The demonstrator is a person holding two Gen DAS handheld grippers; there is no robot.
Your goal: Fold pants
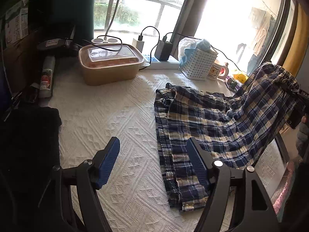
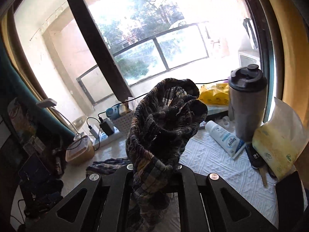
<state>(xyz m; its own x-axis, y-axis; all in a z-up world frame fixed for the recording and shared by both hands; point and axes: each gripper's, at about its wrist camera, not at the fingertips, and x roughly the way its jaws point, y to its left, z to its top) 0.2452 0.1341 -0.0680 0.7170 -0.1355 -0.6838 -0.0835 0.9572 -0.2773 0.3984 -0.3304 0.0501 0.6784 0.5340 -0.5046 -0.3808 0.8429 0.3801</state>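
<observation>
Blue, white and yellow plaid pants (image 1: 212,127) lie partly on the white textured cloth (image 1: 115,119), legs toward me. Their elastic waistband is lifted at the right of the left wrist view. My right gripper (image 1: 298,94) is shut on that waistband. In the right wrist view the bunched waistband (image 2: 164,127) fills the middle, pinched between the fingers of my right gripper (image 2: 154,169). My left gripper (image 1: 153,162) is open and empty, low over the cloth, its right finger over the pants' leg edge.
A brown lidded food box (image 1: 110,63), power strip with chargers (image 1: 164,61), white perforated basket (image 1: 197,63) and mug (image 1: 216,70) stand at the back. A black garment (image 1: 29,145) lies left. A tumbler (image 2: 247,104), tube (image 2: 224,137) and tissue pack (image 2: 278,147) are right.
</observation>
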